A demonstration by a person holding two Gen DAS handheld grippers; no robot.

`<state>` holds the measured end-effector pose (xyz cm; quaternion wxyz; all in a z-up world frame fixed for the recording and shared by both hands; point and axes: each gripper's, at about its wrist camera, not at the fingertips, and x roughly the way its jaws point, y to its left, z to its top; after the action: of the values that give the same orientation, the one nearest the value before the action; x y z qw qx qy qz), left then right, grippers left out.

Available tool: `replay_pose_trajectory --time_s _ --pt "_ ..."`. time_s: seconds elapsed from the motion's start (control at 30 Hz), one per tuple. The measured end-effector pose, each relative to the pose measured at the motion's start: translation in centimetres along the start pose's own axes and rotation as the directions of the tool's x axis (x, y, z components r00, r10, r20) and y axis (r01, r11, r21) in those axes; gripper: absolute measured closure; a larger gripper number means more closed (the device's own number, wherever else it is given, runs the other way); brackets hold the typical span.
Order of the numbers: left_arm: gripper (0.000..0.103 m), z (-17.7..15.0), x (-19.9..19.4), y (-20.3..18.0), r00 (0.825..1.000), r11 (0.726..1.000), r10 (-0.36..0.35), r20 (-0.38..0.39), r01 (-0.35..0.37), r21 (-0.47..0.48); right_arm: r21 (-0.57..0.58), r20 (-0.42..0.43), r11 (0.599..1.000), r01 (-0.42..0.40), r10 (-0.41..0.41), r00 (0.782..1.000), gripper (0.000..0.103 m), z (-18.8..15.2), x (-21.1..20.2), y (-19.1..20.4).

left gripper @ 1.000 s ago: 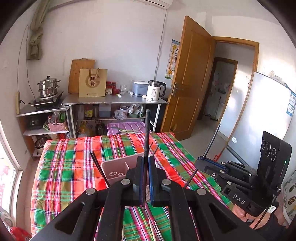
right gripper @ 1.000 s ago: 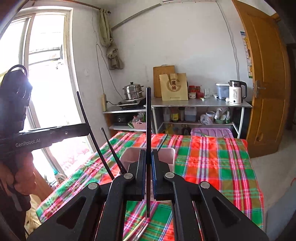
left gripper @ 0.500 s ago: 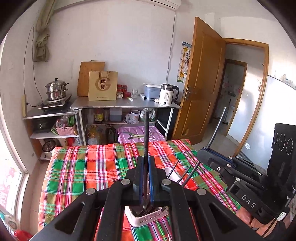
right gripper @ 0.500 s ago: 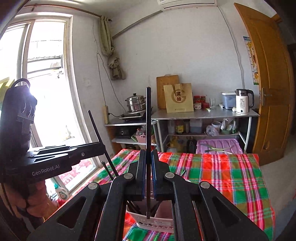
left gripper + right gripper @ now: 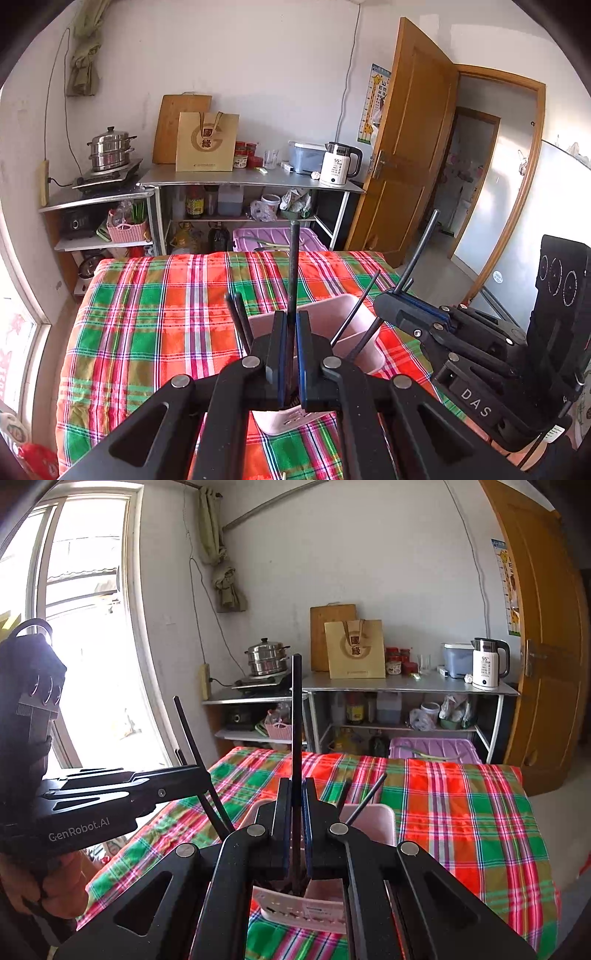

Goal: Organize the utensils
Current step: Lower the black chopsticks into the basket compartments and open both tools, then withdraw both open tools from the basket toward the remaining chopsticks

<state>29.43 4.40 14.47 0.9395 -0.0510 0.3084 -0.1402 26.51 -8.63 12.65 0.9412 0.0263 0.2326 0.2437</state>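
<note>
My left gripper (image 5: 290,332) is shut on a black chopstick (image 5: 293,266) held upright over a pink utensil holder (image 5: 334,314) on the plaid table. Several black chopsticks (image 5: 356,314) lean inside the holder. My right gripper (image 5: 296,805) is shut on another black chopstick (image 5: 296,709), also upright over the same pink holder (image 5: 373,818). The right gripper shows in the left wrist view (image 5: 399,295), just right of the holder, and the left gripper shows in the right wrist view (image 5: 195,775), just left of it. The chopsticks' lower ends are hidden behind the jaws.
The table wears a red-green plaid cloth (image 5: 155,317). Behind it stand a metal shelf (image 5: 251,179) with a kettle (image 5: 338,164), paper bag and steamer pot (image 5: 110,147), and a purple bin (image 5: 273,236). An open wooden door (image 5: 406,147) is at the right, a window (image 5: 81,646) at the left.
Both grippers have tilted down and come over the pink holder, still holding their chopsticks upright; the holder now sits right under the jaws in both views.
</note>
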Motion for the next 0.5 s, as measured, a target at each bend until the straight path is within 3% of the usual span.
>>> replay_pose_trajectory --time_s 0.33,0.5 --pt "0.099 -3.1 2.2 1.2 0.997 0.999 0.015 -0.076 -0.018 -0.038 0.002 -0.124 1.0 0.0 0.0 0.992 0.098 -2.9 1.4 -0.6" --pt "0.099 -3.7 1.2 1.4 0.999 0.998 0.01 -0.05 -0.013 -0.055 0.015 -0.108 1.0 -0.009 0.01 0.994 0.089 -3.4 -0.3 -1.0"
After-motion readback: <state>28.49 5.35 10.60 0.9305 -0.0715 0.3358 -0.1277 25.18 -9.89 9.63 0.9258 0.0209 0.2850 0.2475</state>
